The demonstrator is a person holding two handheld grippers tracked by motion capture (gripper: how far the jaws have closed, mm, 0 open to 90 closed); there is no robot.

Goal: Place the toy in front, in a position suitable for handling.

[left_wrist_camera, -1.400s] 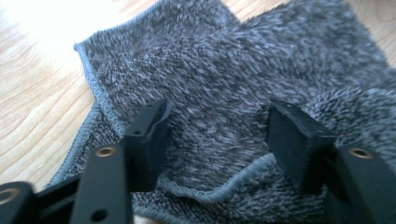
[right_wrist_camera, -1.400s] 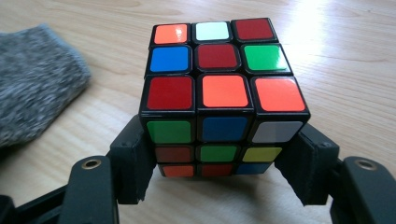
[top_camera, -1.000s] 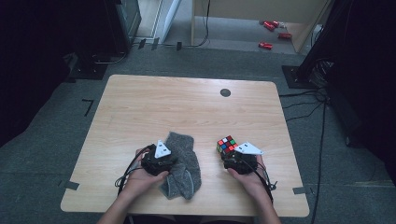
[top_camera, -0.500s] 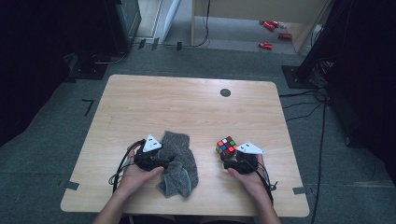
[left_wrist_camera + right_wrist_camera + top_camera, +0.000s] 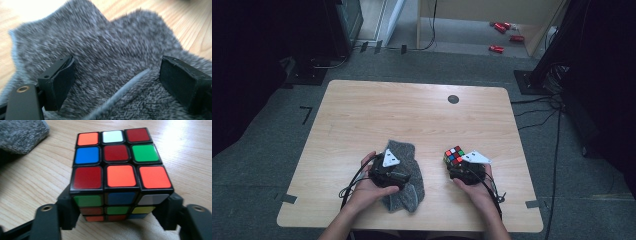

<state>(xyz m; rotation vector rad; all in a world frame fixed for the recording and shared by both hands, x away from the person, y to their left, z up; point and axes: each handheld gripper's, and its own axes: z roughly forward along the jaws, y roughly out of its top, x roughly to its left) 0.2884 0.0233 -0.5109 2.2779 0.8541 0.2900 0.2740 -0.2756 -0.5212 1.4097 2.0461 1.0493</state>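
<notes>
**Left jaws spread over grey cloth, right jaws clamped on puzzle cube**

Left gripper: held in the person's left hand, near the table's front edge. In the left gripper view its 2 black jaws stand wide apart and have just been opening. The fuzzy grey cloth lies under and between them, but neither pad presses on it: released. A paler hemmed edge of the cloth runs diagonally between the jaws, and the fabric is rumpled into folds. That view is blurred.

Right gripper: held in the person's right hand, also near the front edge. Its jaws have just been closing a little, and sit against 2 opposite sides of the multicoloured 3x3 puzzle cube, gripping it low down. The cube rests on the wood; its top face shows orange, white, red, blue and green stickers.

Outward: from the high view the cloth lies in a loose elongated heap at front left of centre on the light wooden table, part of it beneath the left gripper. The cube sits just ahead of the right gripper, well apart from the cloth. A small dark round disc lies flat near the far edge. Cables trail from both grippers toward the person. Grey carpet surrounds the table; some red objects lie on the floor far beyond.
</notes>
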